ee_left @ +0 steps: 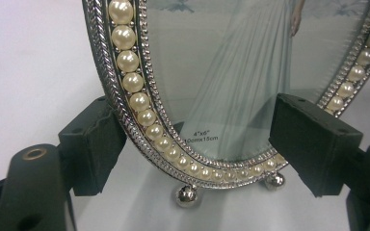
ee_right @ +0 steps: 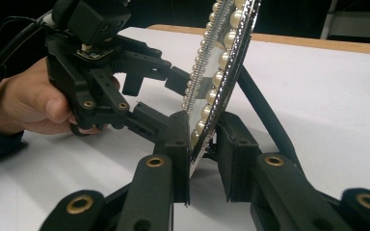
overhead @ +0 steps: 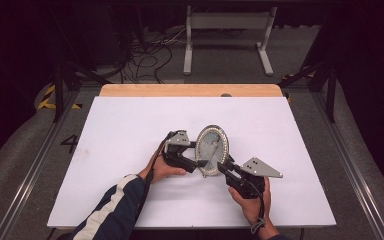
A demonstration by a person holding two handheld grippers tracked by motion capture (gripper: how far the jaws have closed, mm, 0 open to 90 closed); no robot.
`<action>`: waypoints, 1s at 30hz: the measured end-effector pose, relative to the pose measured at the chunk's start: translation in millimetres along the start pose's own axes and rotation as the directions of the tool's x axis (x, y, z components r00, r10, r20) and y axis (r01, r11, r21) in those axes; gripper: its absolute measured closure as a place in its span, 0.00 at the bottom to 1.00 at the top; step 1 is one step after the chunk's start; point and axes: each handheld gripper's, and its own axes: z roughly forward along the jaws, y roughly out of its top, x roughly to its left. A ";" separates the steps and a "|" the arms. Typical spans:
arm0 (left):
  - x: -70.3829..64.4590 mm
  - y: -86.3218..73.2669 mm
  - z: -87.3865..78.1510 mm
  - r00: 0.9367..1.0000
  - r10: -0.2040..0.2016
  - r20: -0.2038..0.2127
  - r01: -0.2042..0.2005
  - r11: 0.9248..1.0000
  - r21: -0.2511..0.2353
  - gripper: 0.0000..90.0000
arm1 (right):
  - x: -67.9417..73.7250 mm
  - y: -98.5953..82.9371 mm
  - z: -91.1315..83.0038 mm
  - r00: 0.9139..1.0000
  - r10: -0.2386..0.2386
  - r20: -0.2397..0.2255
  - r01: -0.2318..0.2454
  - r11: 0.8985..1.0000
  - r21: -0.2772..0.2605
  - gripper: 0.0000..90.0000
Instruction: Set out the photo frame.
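From the high view, the oval picture frame point(overhead: 211, 150) stands upright near the middle of the white table point(overhead: 130, 130), a bit toward my side. My left claw point(overhead: 198, 164) comes at it from the left and my right claw point(overhead: 221, 165) from the lower right, both meeting at the bottom of the frame. My left hand point(overhead: 162, 167) and right hand point(overhead: 250, 200) are wrapped around the grips.

In the left gripper view I'm looking straight at the front of the frame: pearl beads point(ee_left: 139, 102) run round the silver rim, and the little ball feet point(ee_left: 187, 196) sit on the table. My left claw point(ee_left: 207, 144) has one pad touching the rim on the left, while the other pad sits in front of the glass on the right. I can't tell if it's actually clamping, though the jaws stand wide apart.

In the right gripper view the frame point(ee_right: 221, 67) shows edge-on, leaning slightly, with its back stand point(ee_right: 265, 113) running down to the table behind it. My right claw point(ee_right: 203, 159) is clenched on the bottom edge of the frame, one pad on each face. The left claw point(ee_right: 173, 96) sits over on the left with my thumb point(ee_right: 53, 108) showing.
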 end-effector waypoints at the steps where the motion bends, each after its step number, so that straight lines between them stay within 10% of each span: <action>1: -0.3 -0.2 -1.6 1.000 -0.002 0.002 0.002 1.000 0.004 0.24 | -0.9 0.2 0.1 1.000 0.002 -0.003 -0.002 1.000 -0.001 0.85; 13: -15.2 -1.9 -10.5 1.000 0.001 -0.016 0.000 0.999 0.036 0.26 | -19.1 3.5 -1.3 0.999 0.040 0.002 -0.040 0.999 0.023 0.85; 24: -6.3 2.2 -19.1 0.996 -0.050 -0.079 0.043 0.996 -0.084 0.22 | -15.9 6.1 -15.9 0.999 0.008 0.039 -0.007 0.999 -0.040 0.88; 30: -9.7 5.7 -15.5 0.997 -0.034 -0.076 0.028 0.997 -0.073 0.25 | -16.8 8.5 -20.2 0.999 -0.001 0.049 0.003 0.999 -0.050 0.89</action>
